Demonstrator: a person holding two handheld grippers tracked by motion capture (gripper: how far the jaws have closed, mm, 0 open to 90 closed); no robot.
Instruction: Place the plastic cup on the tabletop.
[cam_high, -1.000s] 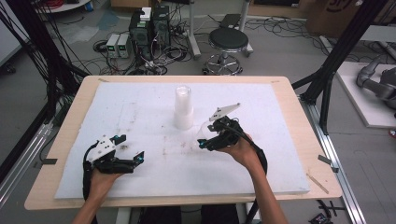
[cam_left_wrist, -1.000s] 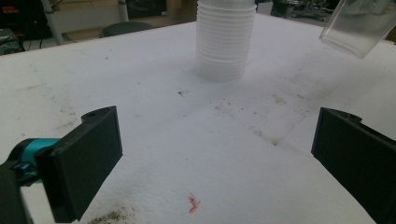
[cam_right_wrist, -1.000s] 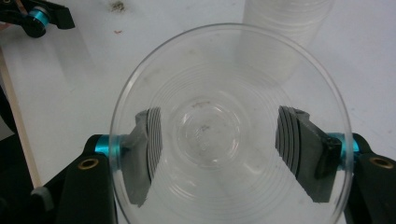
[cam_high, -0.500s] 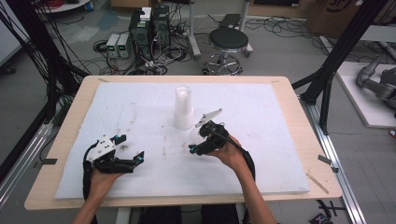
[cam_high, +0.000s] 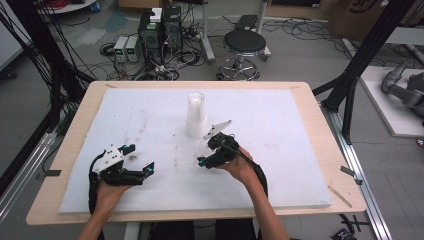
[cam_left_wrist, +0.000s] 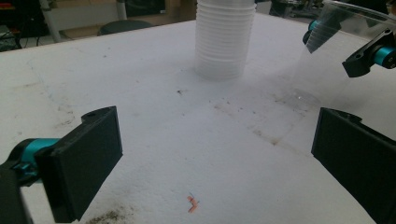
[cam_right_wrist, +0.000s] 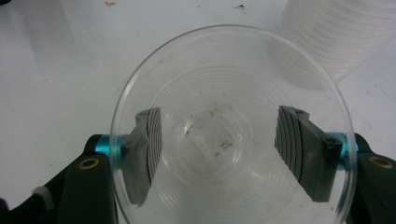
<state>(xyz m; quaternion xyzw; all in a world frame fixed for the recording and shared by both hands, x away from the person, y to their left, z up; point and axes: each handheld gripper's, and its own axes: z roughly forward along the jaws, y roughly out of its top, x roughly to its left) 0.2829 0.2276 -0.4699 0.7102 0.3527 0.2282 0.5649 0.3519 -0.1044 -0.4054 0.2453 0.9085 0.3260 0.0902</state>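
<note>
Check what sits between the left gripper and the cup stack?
Nothing solid: bare white pad with specks and an orange scrap runs from the left gripper to the stack, per the left gripper view.

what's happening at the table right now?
A person holds a gripper in each hand over a white foam pad. The right gripper is shut on a single clear plastic cup, close beside the stack of cups standing mid-table. The left gripper is open with nothing between its jaws, low over the pad nearer the person.
</note>
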